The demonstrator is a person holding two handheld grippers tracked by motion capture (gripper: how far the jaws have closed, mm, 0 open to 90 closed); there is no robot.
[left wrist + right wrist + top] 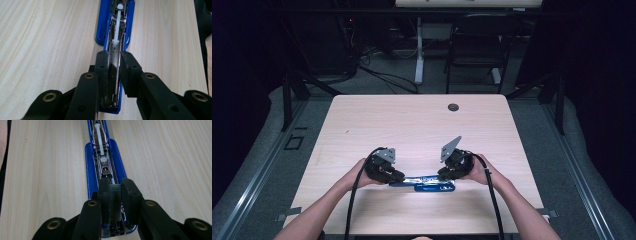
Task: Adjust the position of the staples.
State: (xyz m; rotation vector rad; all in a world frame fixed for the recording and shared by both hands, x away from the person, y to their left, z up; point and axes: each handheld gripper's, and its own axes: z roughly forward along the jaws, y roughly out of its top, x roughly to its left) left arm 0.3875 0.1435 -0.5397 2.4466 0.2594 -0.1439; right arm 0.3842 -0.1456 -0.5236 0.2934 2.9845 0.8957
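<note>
Right tongs (pixel 115 191) hide staple strip (pixel 115 202) ends.

From high above the near edge, one camera looks forward and down over the pale wooden table (pixel 412 120). Each gripper view sits close, staring along its black jaws from opposite ends of the shared blue metal stapler (pixel 115 32).

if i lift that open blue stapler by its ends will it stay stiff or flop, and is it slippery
The blue stapler lies opened out flat on the table, so it probably pivots at a hinge and may fold if lifted by one end. Its metal rail looks shiny and could slip between hard pads. The strip of staples in the right hand-held gripper would likely break apart if squeezed hard.
</note>
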